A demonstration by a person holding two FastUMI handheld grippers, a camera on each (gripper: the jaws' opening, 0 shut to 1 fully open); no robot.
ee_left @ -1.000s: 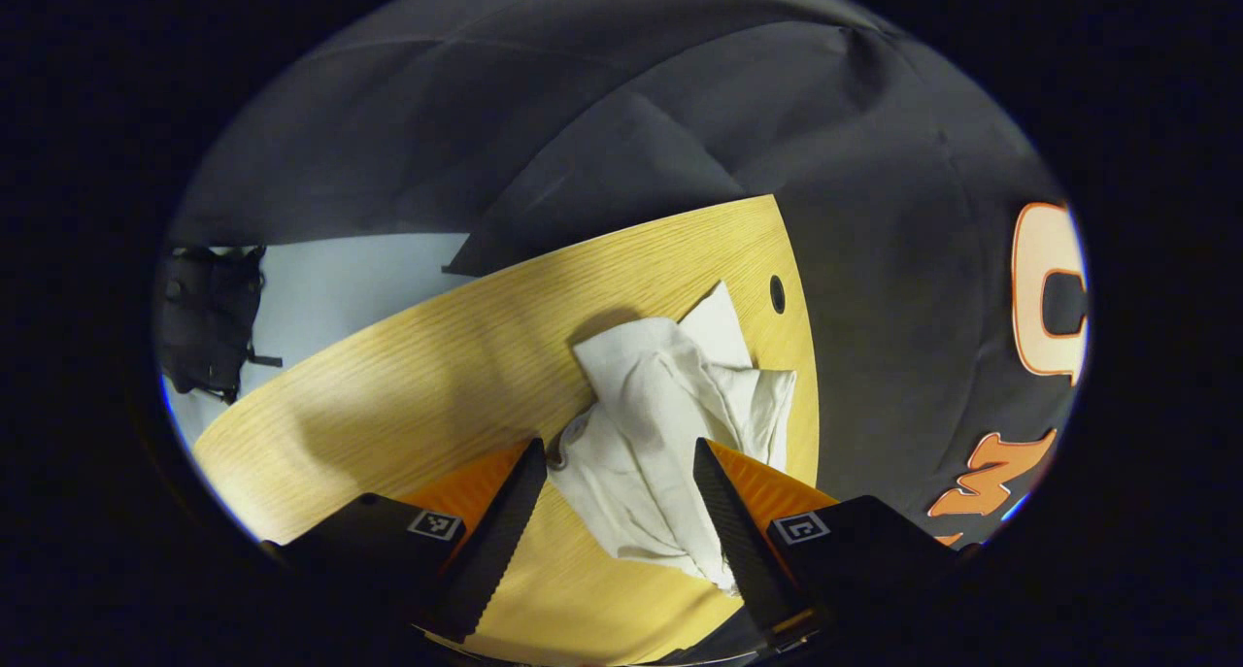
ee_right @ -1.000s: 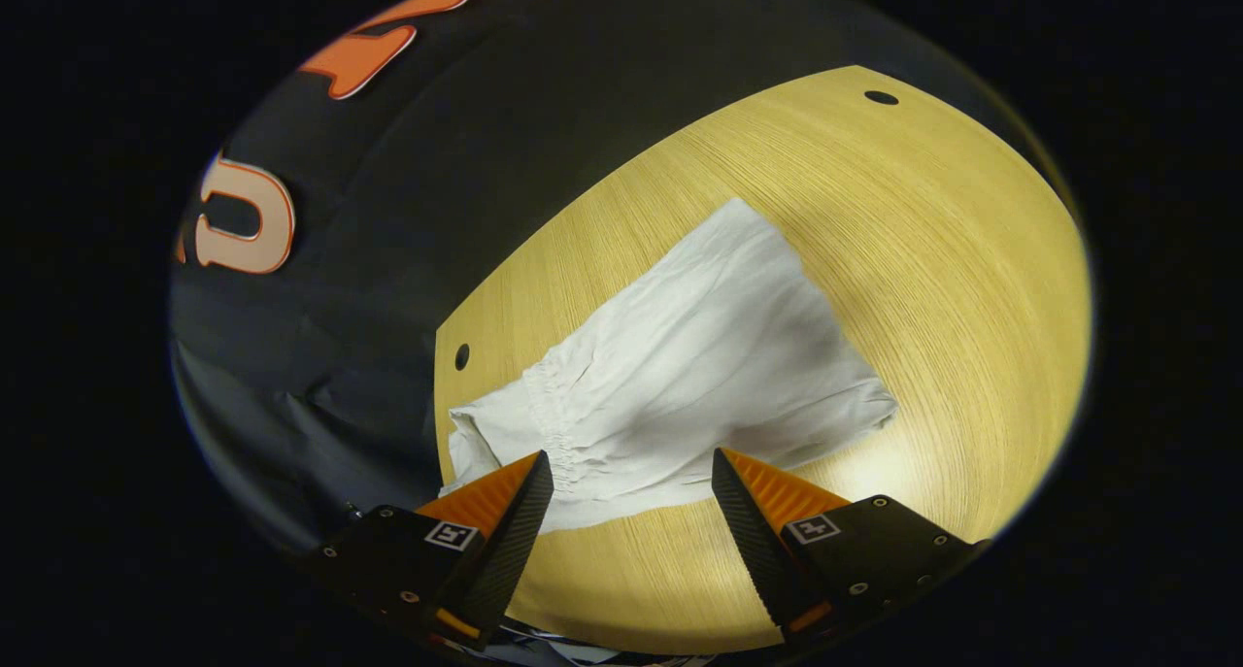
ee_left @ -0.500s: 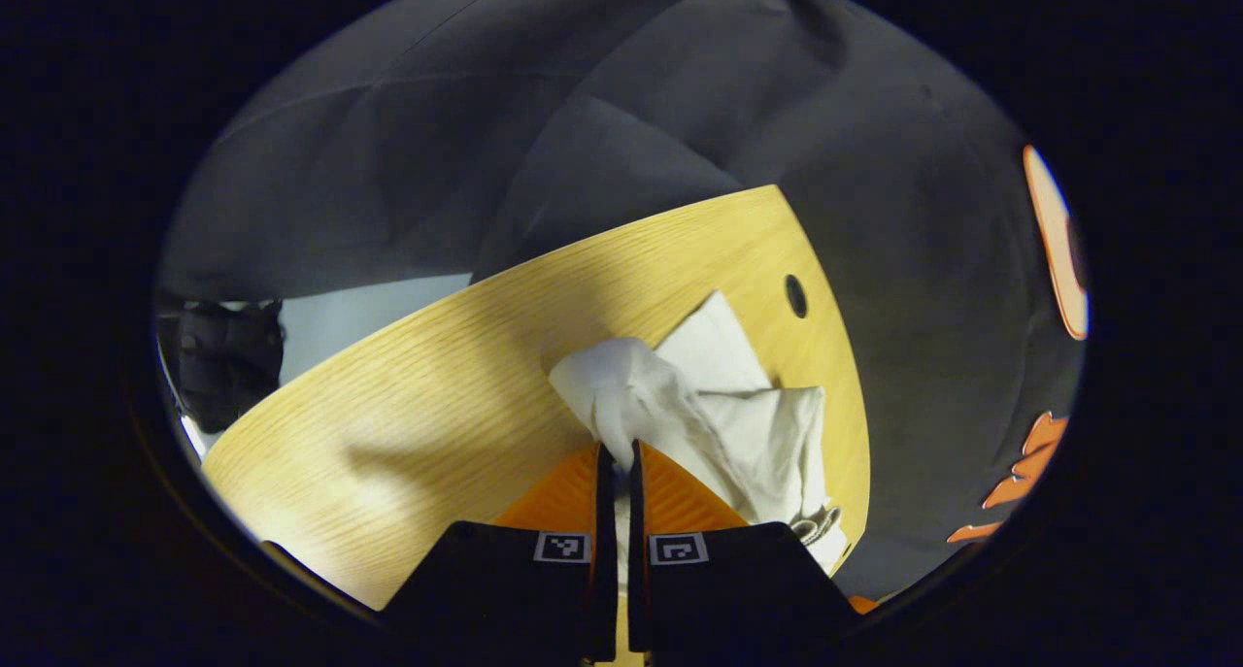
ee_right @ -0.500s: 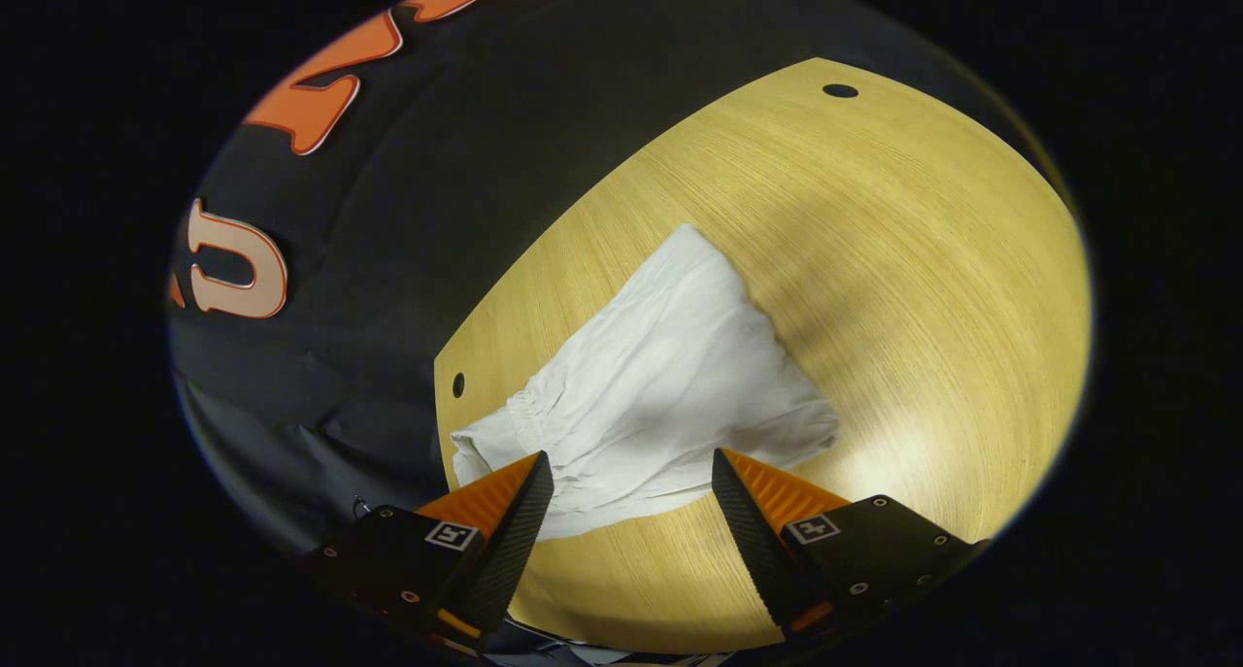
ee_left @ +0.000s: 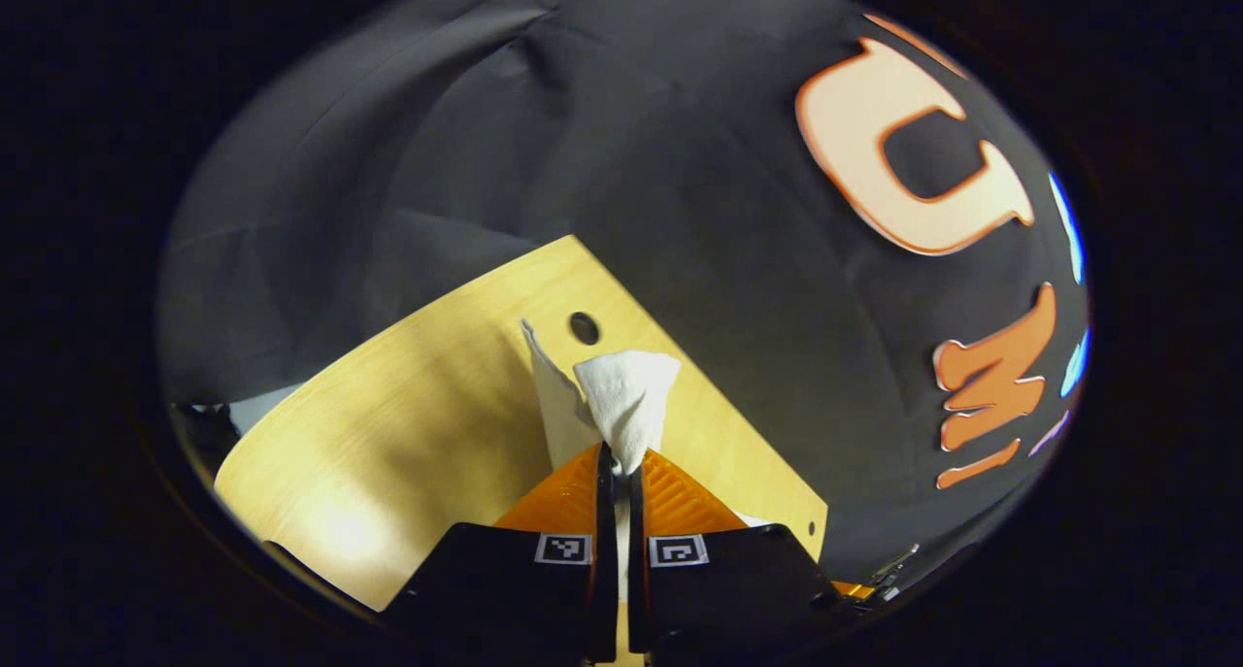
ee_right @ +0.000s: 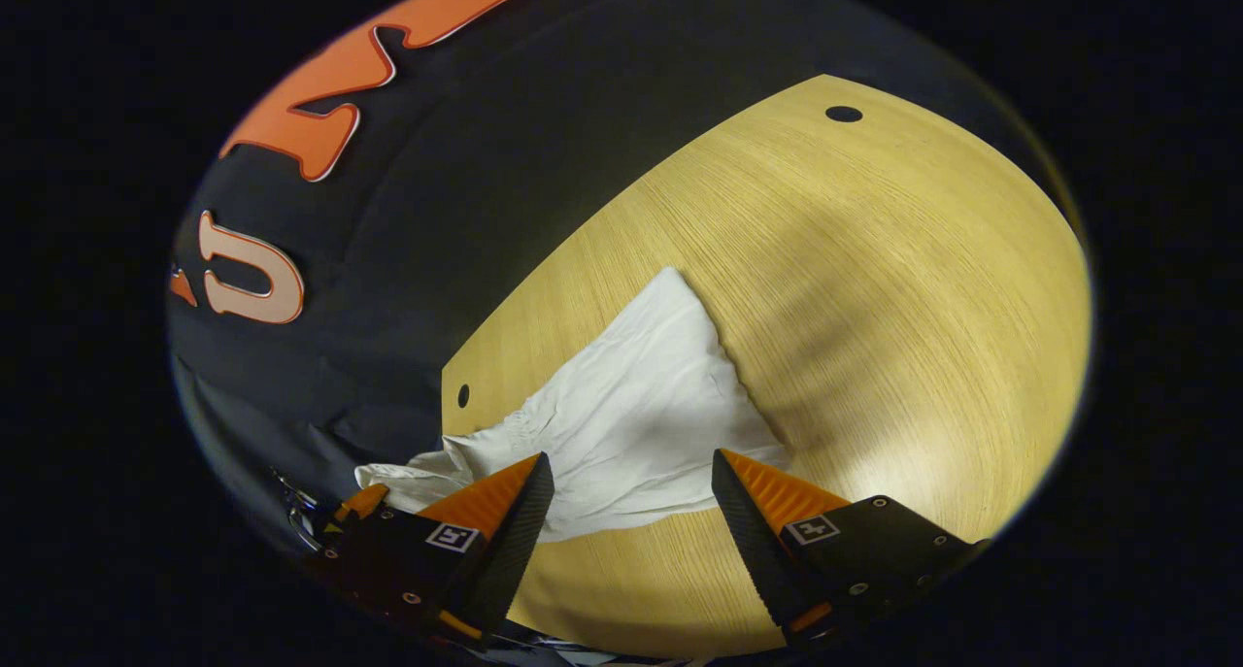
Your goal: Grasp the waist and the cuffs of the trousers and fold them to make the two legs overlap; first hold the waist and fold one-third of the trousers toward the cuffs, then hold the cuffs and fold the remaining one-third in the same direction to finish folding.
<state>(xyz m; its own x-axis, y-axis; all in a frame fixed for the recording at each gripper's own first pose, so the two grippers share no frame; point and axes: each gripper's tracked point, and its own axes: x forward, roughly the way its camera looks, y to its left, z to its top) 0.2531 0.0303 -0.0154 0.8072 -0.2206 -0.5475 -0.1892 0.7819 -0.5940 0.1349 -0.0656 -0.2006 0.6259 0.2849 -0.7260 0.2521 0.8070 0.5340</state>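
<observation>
Currently your left gripper (ee_left: 614, 465) has its jaws closed tight on a bunched wad of the white trousers (ee_left: 621, 395), which poke up at 12 o'clock from the fingertips over the wooden table (ee_left: 408, 424). That pinch looks like crumpled cloth, not a clean waist or cuff edge, so the fold could come out skewed or drag extra layers along. The table's far edge and the hole (ee_left: 584, 327) sit close at 12 o'clock; pull that way and cloth may slide off.

Your right gripper (ee_right: 631, 483) hangs wide open, holding nothing, with the trousers (ee_right: 641, 424) lying flat between and beyond its fingers, peak at 12 o'clock. With one end unheld, lifting the left side would likely twist the garment.
</observation>
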